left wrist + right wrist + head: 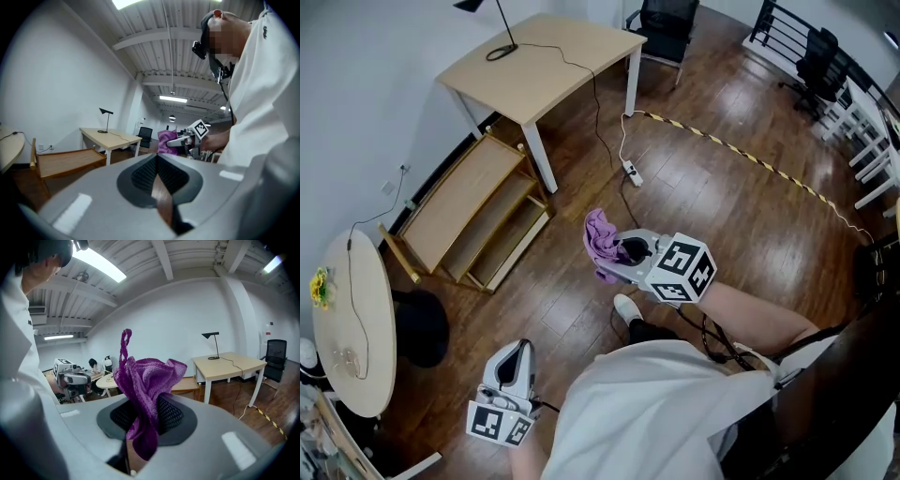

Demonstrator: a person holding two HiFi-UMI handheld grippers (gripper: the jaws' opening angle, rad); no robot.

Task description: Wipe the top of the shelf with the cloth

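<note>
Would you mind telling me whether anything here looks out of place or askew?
Nothing is spilled or damaged. The white power strip lies loose on the dark wooden floor, a black cable trailing from the light wooden desk. The purple cloth sits crumpled in the right gripper.

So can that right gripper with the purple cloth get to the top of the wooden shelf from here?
Probably not yet. The right gripper, shut on the cloth, is held over open floor well short of the shelf. Nothing visible blocks the way, so a step closer should do it.
</note>
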